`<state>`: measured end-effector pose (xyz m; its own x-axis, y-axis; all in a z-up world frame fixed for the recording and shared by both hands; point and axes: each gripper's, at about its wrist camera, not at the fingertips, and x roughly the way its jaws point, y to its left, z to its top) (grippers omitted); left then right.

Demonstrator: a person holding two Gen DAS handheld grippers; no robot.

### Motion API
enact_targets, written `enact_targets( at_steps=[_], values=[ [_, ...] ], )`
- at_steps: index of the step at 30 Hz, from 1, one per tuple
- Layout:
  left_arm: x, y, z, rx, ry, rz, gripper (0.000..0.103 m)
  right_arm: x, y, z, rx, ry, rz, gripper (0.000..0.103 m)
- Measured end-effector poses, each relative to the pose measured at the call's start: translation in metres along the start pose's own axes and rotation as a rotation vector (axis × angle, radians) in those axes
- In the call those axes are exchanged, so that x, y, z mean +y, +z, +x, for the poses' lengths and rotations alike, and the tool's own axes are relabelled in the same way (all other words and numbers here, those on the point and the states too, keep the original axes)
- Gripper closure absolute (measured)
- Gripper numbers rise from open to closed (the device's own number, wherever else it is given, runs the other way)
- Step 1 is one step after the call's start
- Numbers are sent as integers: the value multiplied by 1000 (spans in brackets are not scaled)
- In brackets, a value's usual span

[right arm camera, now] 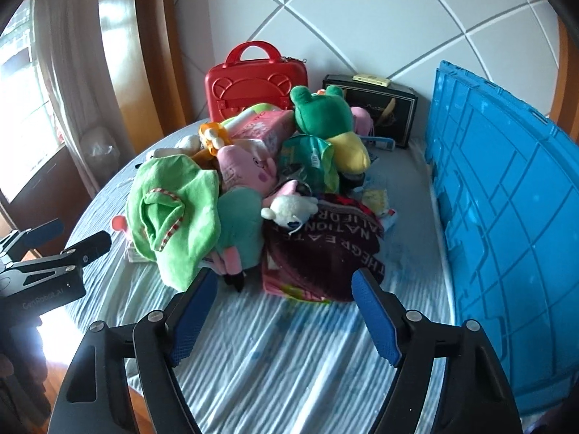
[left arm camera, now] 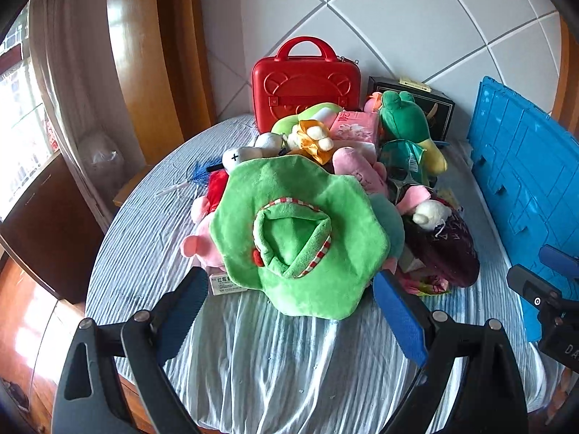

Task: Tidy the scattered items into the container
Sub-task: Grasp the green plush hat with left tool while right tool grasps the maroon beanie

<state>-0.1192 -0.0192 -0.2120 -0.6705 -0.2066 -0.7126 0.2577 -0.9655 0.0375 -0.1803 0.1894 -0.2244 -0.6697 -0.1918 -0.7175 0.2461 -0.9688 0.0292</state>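
toy pile (left arm camera: pixel 307 188), blue crate (right arm camera: pixel 506 217), grippers apart

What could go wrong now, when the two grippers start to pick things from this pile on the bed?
1. The green hat lies on top of other toys; lifting it may drag the small box under its brim off the pile.
2. The pile is loose: the small white plush on the dark red cloth could roll off if the cloth is pulled.
3. The left gripper and right gripper, both open, are close together and could collide.
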Motion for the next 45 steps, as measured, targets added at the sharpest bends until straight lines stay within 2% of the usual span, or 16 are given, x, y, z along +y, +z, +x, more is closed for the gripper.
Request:
enact_targets(
  at_steps=[4,8,16,21,27,28,29,31,32,34,35,40,45],
  values=[
    [-8,6,22,26,11,-11,10,-13,7,23,16,10,3,36],
    [-16,3,47,47,20,-4,10,-27,9,49,23,-10,9,36],
    [-17,2,106,110,47,12,10,-37,-2,93,93,-2,28,35],
    [-10,4,141,133,40,7,10,-36,-9,116,124,-20,28,28],
    [-8,4,174,145,6,-6,10,-27,-19,147,126,-51,-3,24],
    [-7,4,177,138,-4,-11,13,-25,-20,152,117,-62,-9,24],
    [-7,4,177,131,-20,-14,24,-24,-21,157,108,-77,-17,25],
    [-8,3,175,126,-49,-15,43,-20,-23,166,102,-112,-37,44],
    [-9,3,171,128,-84,-11,69,-20,-24,167,101,-126,-38,57],
    [-14,3,159,113,-81,9,75,-20,-23,158,87,-114,-24,84],
    [-16,3,152,98,-78,24,78,-20,-21,150,70,-107,-17,90],
    [-11,7,107,40,-77,24,81,-21,-9,105,-4,-90,-19,92],
    [-5,27,53,-56,-97,25,82,-19,9,57,-78,-72,-16,93]
  ],
)
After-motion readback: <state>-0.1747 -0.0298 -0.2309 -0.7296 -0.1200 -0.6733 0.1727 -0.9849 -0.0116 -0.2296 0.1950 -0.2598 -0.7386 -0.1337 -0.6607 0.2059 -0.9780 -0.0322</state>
